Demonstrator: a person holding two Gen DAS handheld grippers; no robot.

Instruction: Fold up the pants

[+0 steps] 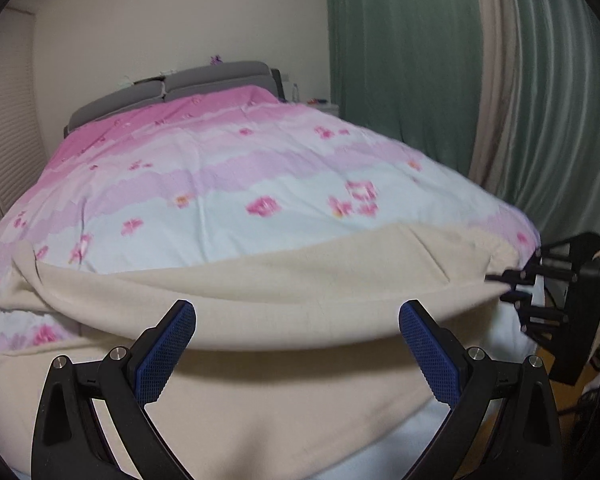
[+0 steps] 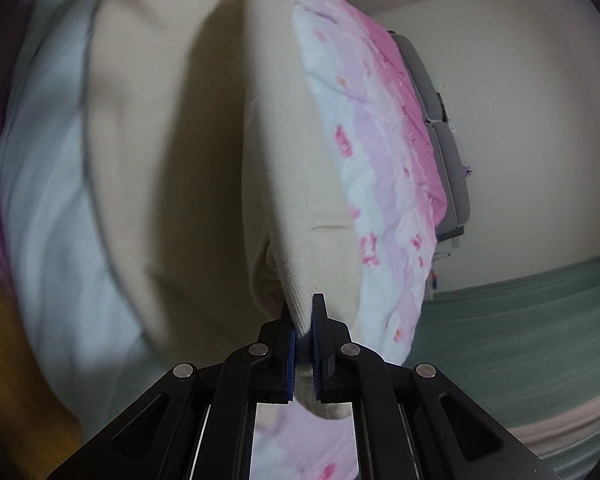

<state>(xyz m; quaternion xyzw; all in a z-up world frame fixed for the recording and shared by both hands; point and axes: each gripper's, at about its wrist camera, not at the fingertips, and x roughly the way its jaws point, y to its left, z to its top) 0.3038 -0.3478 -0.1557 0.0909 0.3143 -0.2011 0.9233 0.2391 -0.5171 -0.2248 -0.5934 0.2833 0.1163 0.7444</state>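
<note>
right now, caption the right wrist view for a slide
Right tool shut on the cream pants, lifting a fold over the floral quilt.

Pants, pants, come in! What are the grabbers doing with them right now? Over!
Right gripper shut on cream pants, lifting one edge. Left gripper open, empty, above the pants. Pants lie across the flowery quilt. Nothing in the way.
</note>
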